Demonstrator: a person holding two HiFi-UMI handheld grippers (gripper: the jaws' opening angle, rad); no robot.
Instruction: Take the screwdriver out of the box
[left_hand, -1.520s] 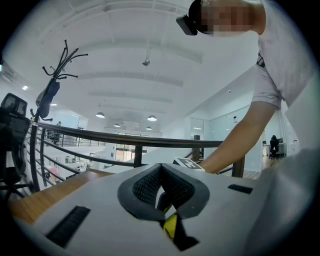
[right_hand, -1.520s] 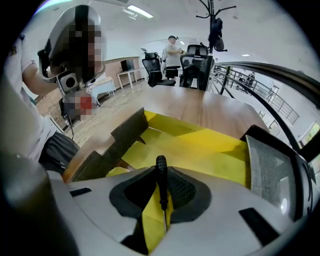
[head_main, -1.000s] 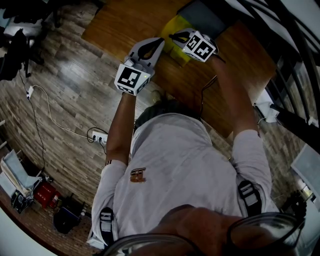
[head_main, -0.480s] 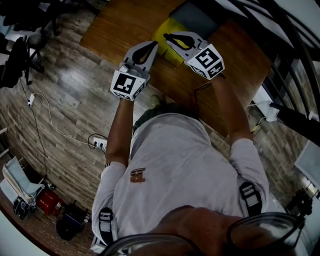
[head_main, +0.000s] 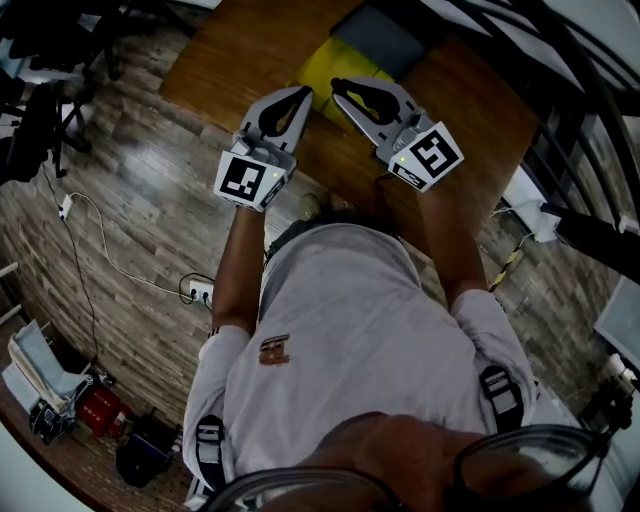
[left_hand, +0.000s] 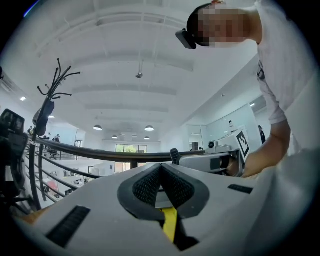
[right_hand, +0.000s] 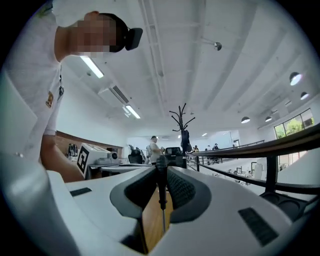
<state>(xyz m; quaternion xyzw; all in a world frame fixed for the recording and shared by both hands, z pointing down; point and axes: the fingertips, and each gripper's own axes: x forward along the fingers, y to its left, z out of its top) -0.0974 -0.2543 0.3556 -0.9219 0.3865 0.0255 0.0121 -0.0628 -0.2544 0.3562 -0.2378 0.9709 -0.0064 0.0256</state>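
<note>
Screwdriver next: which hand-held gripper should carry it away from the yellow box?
Right. The right hand-held gripper is shut on the thin black-handled screwdriver, its metal shaft running back between the jaws. The left hand-held gripper is shut on nothing, so using it would likely need a handover.

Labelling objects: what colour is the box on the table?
The box is yellow; head view shows it best.
</note>
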